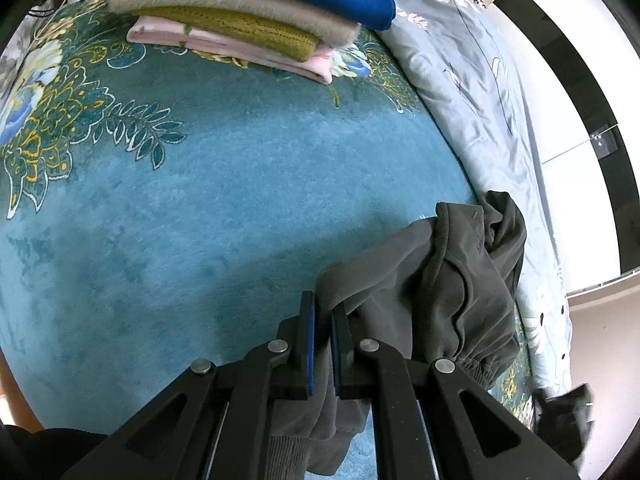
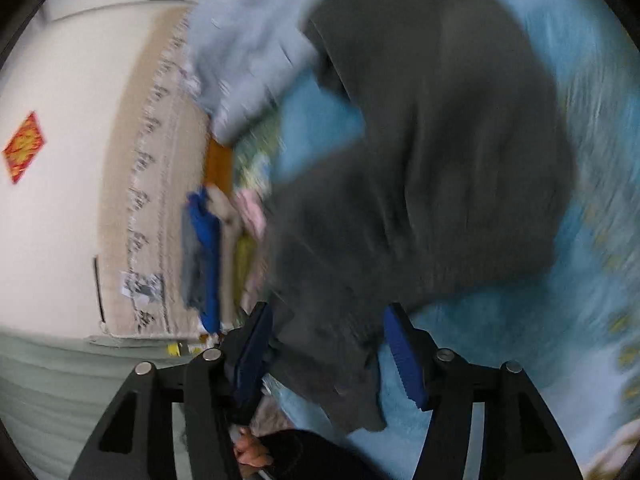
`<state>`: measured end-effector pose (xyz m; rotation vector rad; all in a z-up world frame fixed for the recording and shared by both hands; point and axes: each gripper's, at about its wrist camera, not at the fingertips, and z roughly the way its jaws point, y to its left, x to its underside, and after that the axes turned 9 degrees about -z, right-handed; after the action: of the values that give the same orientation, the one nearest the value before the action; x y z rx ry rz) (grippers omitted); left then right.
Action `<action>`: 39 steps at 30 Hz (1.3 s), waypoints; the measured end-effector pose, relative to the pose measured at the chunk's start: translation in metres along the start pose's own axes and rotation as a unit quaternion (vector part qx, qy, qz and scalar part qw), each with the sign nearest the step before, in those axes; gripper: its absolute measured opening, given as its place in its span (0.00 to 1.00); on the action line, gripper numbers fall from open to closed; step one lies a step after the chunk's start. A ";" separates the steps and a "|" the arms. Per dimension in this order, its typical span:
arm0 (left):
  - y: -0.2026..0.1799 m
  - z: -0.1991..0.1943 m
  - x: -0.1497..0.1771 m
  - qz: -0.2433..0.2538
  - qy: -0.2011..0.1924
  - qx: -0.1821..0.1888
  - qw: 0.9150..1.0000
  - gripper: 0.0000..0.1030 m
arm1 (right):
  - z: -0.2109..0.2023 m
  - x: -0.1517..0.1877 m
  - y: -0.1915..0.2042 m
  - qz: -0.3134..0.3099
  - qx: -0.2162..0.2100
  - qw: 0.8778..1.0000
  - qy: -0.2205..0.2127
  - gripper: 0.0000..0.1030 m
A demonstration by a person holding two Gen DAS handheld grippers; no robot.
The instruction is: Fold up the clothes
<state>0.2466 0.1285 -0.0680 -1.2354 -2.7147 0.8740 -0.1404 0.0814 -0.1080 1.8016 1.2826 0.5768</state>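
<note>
The left hand-held gripper [image 1: 323, 316] pinches dark grey trousers [image 1: 436, 280] over a blue blanket [image 1: 224, 200]; folded clothes [image 1: 248, 12] stacked far.

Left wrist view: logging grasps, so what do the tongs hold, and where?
The left tongs are shut on the dark grey garment, pinching a bunched fold near its ribbed hem.

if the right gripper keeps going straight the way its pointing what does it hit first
Most likely the dark grey garment, which already lies between the open right gripper fingers. The view is motion-blurred, so depth is uncertain.

Bare blue blanket [image 1: 208, 208] ahead (folded stack [image 1: 248, 12] at far edge).
</note>
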 end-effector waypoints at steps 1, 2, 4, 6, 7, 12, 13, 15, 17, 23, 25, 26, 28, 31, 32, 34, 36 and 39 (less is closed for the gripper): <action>0.000 0.000 0.000 0.000 0.000 0.000 1.000 0.05 | 0.015 0.006 -0.003 0.004 0.001 1.000 0.011 0.60; 0.001 0.000 0.000 -0.001 0.000 0.000 1.000 0.05 | 0.029 0.012 -0.005 0.010 0.000 1.000 0.018 0.60; 0.001 0.000 0.000 -0.003 0.000 0.002 1.000 0.05 | 0.049 0.018 -0.008 0.022 0.002 1.000 0.021 0.60; 0.002 0.000 0.000 -0.004 0.000 0.003 1.000 0.05 | 0.064 0.021 -0.011 0.030 0.011 0.999 0.016 0.60; 0.002 0.000 0.000 -0.005 0.001 0.003 1.000 0.05 | 0.069 0.020 -0.012 0.034 0.013 0.999 0.012 0.60; 0.005 0.003 -0.002 -0.013 0.004 0.007 1.000 0.05 | 0.075 0.018 -0.011 0.052 -0.006 0.998 -0.029 0.60; 0.006 0.004 -0.002 -0.014 0.004 0.007 1.000 0.05 | 0.071 0.016 -0.008 0.051 -0.013 0.998 -0.043 0.60; 0.007 0.005 -0.003 -0.016 0.006 0.007 1.000 0.05 | 0.063 0.010 -0.005 0.048 -0.023 0.997 -0.064 0.56; 0.009 0.007 -0.004 -0.021 0.009 0.009 1.000 0.05 | 0.057 0.000 -0.008 0.059 -0.027 0.995 -0.076 0.37; 0.011 0.010 -0.006 -0.027 0.014 0.011 0.999 0.05 | 0.010 -0.032 -0.007 0.061 -0.051 0.990 -0.116 0.11; 0.012 0.010 -0.006 -0.029 0.015 0.012 0.999 0.05 | -0.023 -0.045 0.002 0.037 -0.058 0.988 -0.139 0.10; 0.012 0.010 -0.006 -0.028 0.016 0.014 0.999 0.05 | -0.042 -0.052 0.007 0.025 -0.060 0.986 -0.152 0.10; 0.010 0.011 -0.005 -0.024 0.019 0.015 0.999 0.05 | -0.086 -0.065 0.017 -0.002 -0.059 0.981 -0.185 0.10; 0.004 0.011 -0.003 -0.009 0.023 0.019 1.000 0.05 | -0.150 -0.079 0.027 -0.036 -0.045 0.972 -0.226 0.09; 0.002 0.011 -0.001 -0.002 0.025 0.020 0.999 0.05 | -0.170 -0.081 0.029 -0.046 -0.043 0.969 -0.241 0.09; -0.008 0.011 0.001 0.020 0.032 0.021 0.999 0.05 | -0.209 -0.083 0.035 -0.064 -0.036 0.960 -0.270 0.09; -0.028 0.007 0.000 0.076 0.034 0.004 0.997 0.05 | -0.240 -0.079 0.039 -0.071 -0.027 0.953 -0.292 0.09; -0.058 0.000 -0.001 0.159 0.037 -0.020 0.986 0.05 | -0.272 -0.063 0.028 -0.065 0.007 0.950 -0.305 0.09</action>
<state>0.2076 0.0971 -0.0390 -1.7055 -2.5307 0.7801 -0.3539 0.1178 0.0706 1.7000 0.9582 -0.0734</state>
